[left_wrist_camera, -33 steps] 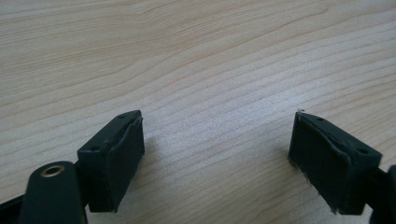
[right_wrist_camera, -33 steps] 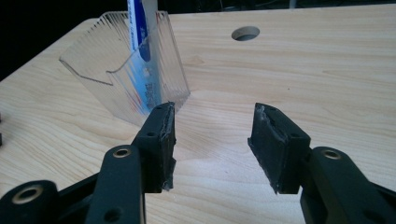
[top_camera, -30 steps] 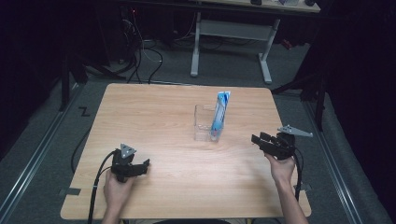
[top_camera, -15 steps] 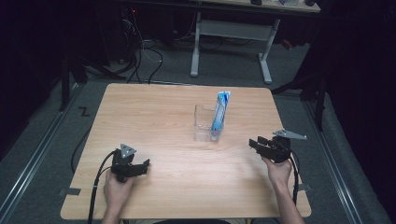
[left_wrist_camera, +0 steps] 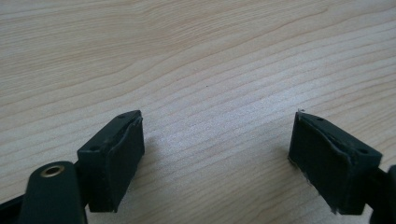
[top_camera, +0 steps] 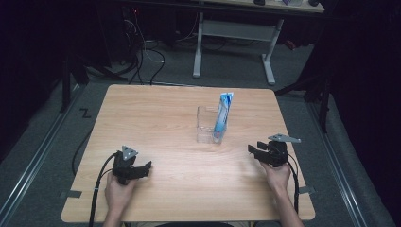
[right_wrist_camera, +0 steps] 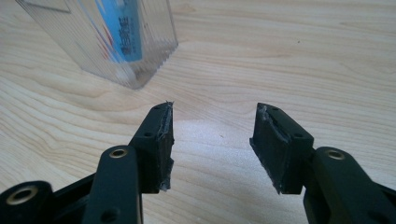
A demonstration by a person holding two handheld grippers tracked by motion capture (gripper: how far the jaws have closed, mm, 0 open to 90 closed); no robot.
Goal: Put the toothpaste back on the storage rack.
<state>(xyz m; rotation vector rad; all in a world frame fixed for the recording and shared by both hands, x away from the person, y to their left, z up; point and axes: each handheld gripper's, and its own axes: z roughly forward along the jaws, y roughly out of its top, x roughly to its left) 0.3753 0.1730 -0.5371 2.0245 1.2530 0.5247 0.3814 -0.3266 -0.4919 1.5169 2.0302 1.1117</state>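
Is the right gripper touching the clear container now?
Apart. In the right gripper view, bare table lies between the open right gripper and the clear container; the high view shows the same gap.

Left hand-held gripper [top_camera: 147, 166] and right hand-held gripper [top_camera: 252, 151] both gape, empty.

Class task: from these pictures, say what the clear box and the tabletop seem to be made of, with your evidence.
Clear rectangular box: probably smooth, glossy hard plastic; the blue packet shows through its walls. Pale tabletop: wood or wood-look laminate, matt, with running grain lines.
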